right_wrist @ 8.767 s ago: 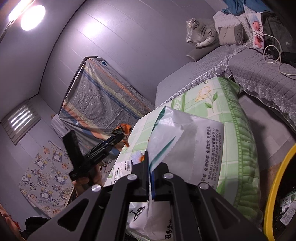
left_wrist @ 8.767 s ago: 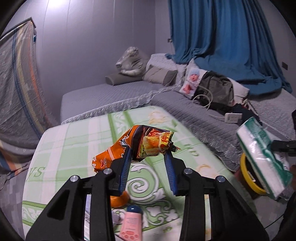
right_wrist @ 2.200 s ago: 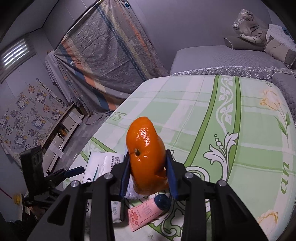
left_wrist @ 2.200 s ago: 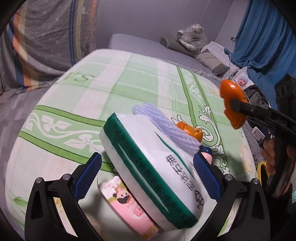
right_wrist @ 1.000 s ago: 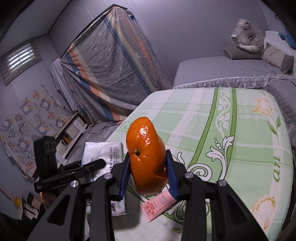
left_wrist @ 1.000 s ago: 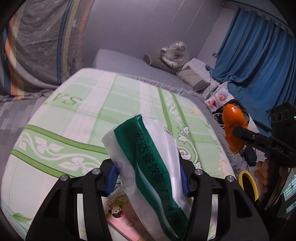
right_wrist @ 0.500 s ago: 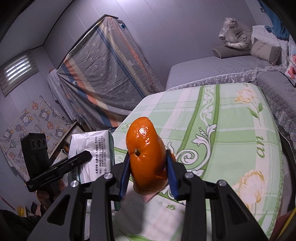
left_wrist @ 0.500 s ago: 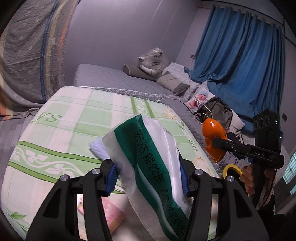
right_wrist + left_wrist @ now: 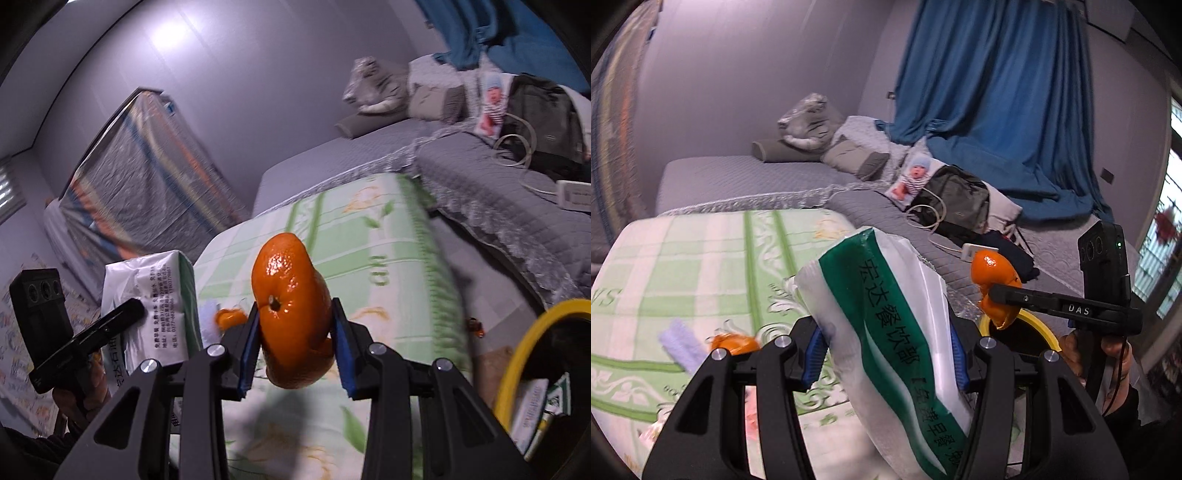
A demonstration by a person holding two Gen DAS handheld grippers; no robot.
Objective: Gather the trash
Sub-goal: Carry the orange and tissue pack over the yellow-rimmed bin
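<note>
My left gripper (image 9: 886, 354) is shut on a white and green tissue pack (image 9: 886, 325) and holds it up above the table's right end. My right gripper (image 9: 295, 350) is shut on an orange peel (image 9: 291, 314). In the left wrist view the right gripper (image 9: 997, 299) holds the peel (image 9: 993, 269) just above the yellow-rimmed trash bin (image 9: 1041, 328). The bin (image 9: 517, 350) shows at the lower right of the right wrist view, with a tissue pack (image 9: 535, 410) inside. The left gripper and its pack (image 9: 155, 302) show at the left there.
The table has a green patterned cloth (image 9: 701, 266). On it lie another piece of orange peel (image 9: 735, 341), a lilac foam net (image 9: 679, 343) and a blurred pink item (image 9: 753, 410). A grey sofa (image 9: 960, 236) with a bag and cables stands behind.
Both grippers have swung right towards the yellow bin with their loads. The peel now hangs over the bin's rim. Both grips are unchanged.
</note>
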